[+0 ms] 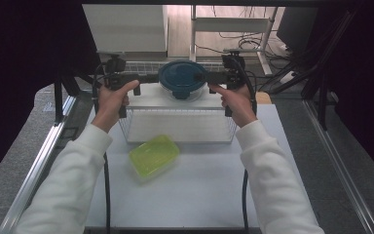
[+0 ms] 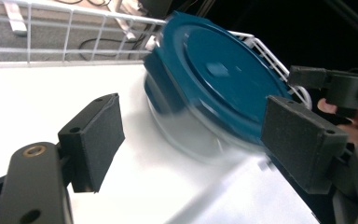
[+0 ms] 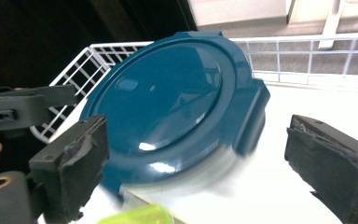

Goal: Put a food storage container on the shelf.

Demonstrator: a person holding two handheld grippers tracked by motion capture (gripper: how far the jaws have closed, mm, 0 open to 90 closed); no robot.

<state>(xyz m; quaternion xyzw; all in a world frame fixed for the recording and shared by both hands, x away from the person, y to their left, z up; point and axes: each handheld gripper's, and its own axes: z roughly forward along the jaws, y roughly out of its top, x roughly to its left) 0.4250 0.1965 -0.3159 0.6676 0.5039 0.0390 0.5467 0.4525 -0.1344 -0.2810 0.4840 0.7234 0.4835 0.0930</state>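
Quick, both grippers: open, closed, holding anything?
Left gripper: open, holding nothing, beside the round container.
Right gripper: open, holding nothing.

Bright overhead light washes the white counter (image 1: 190,185) pale; dark surroundings. The round teal-lidded clear container (image 2: 214,79) smears with motion blur, glare glinting on its lid.

We see a round clear container with a dark teal plastic lid (image 1: 182,78) sitting upright inside the white wire basket (image 1: 177,130), toward its far side. Our gripper views show the lid (image 3: 168,107) glossy, with clip flaps at its rim and a clear body below (image 2: 191,140).
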